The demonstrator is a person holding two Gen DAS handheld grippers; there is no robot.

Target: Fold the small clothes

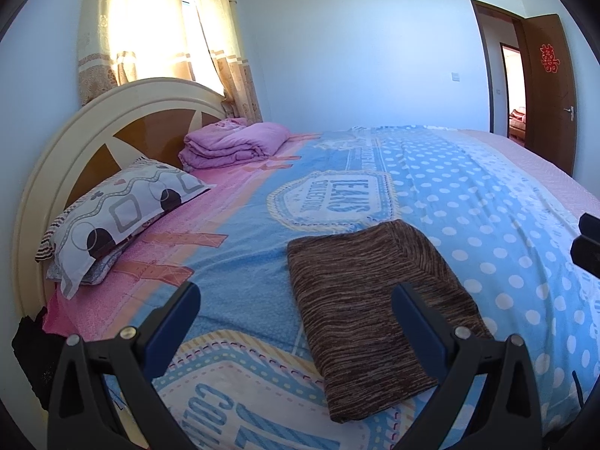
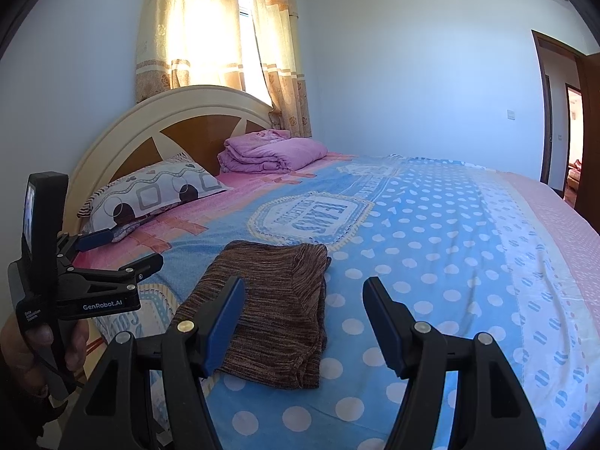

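Note:
A brown striped knitted garment (image 1: 356, 281) lies folded into a neat rectangle on the blue dotted bedspread (image 1: 487, 206). My left gripper (image 1: 296, 300) hovers open just before its near left edge, with nothing between the blue pads. In the right wrist view the same garment (image 2: 277, 292) sits just ahead and to the left. My right gripper (image 2: 303, 292) is open above its near right side and holds nothing. The left gripper (image 2: 127, 249), held by a hand (image 2: 37, 337), shows at the left with its fingers apart. A black part of the right gripper (image 1: 587, 240) shows at the right edge.
A patterned pillow (image 1: 123, 206) and a folded pink quilt (image 1: 232, 142) lie against the round headboard (image 1: 75, 142). Curtains (image 1: 157, 22) cover the window behind. A brown door (image 1: 547, 86) stands open at the far right. The bedspread (image 2: 450, 262) stretches bare to the right of the garment.

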